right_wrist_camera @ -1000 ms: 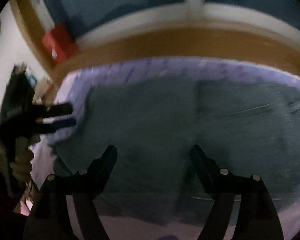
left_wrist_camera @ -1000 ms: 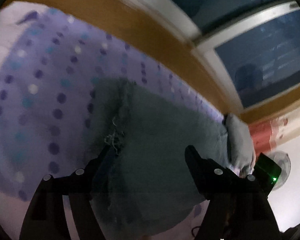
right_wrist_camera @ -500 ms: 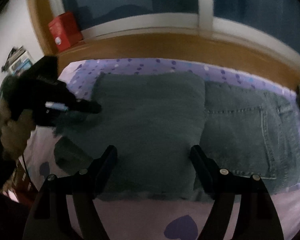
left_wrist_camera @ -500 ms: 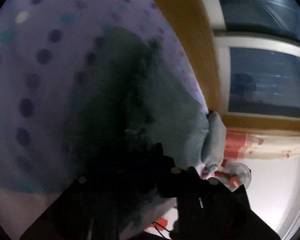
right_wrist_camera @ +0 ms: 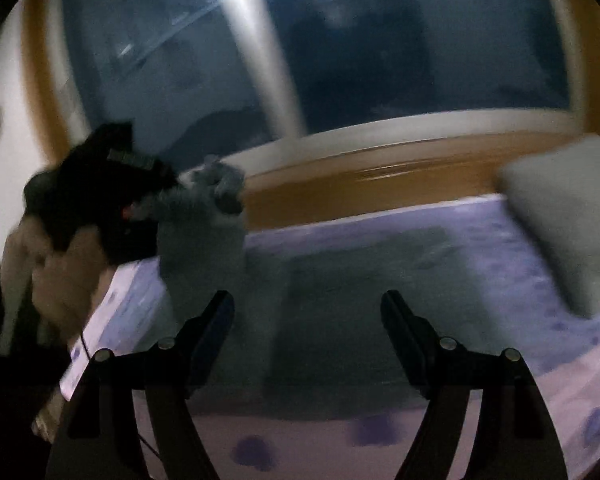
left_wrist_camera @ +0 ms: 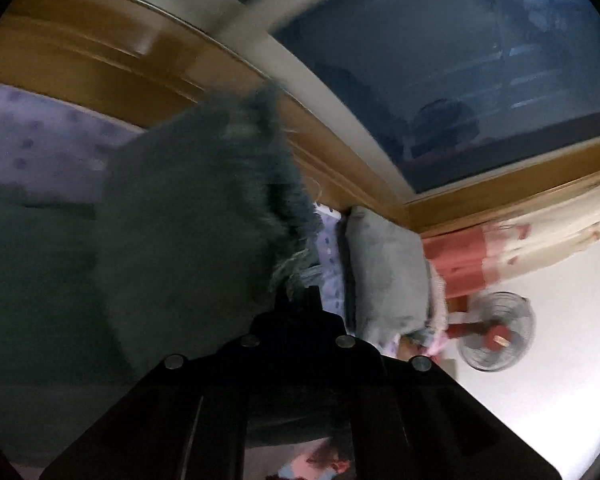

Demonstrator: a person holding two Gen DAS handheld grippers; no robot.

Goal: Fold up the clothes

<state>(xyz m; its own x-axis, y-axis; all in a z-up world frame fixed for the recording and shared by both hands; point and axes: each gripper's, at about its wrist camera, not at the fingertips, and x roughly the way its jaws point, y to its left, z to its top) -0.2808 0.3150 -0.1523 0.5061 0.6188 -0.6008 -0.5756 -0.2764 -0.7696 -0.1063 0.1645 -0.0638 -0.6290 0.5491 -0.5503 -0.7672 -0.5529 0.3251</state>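
The left claw [left_wrist_camera: 298, 294] is clamped tight on the frayed hem of a dark grey-blue pair of denim jeans [left_wrist_camera: 188, 216], and that leg end hangs lifted off the bed while the rest of the garment lies flat on it. Seen from the right wrist, the same raised leg end [right_wrist_camera: 204, 216] stands up near the left edge of the bed, pinched in the black left claw [right_wrist_camera: 156, 184], which a person's hand [right_wrist_camera: 60, 268] carries just beside that edge. The remaining jeans spread across the middle of the lilac bedsheet with purple dots [right_wrist_camera: 500, 232], from the left edge toward the centre.

The right claw [right_wrist_camera: 308, 320] is spread wide with nothing between its fingers [right_wrist_camera: 216, 320], hovering above the near part of the jeans without touching them.

A plain grey rectangular pillow [right_wrist_camera: 560, 216] rests at the right end of the bed, apart from the jeans. Behind the bed's far edge runs a brown wooden sill [right_wrist_camera: 380, 176] beneath a dark window [right_wrist_camera: 380, 60]. In the left wrist view a small round metal fan [left_wrist_camera: 496, 332] shows past the pillow [left_wrist_camera: 384, 272], against a white wall. Both views are blurred.
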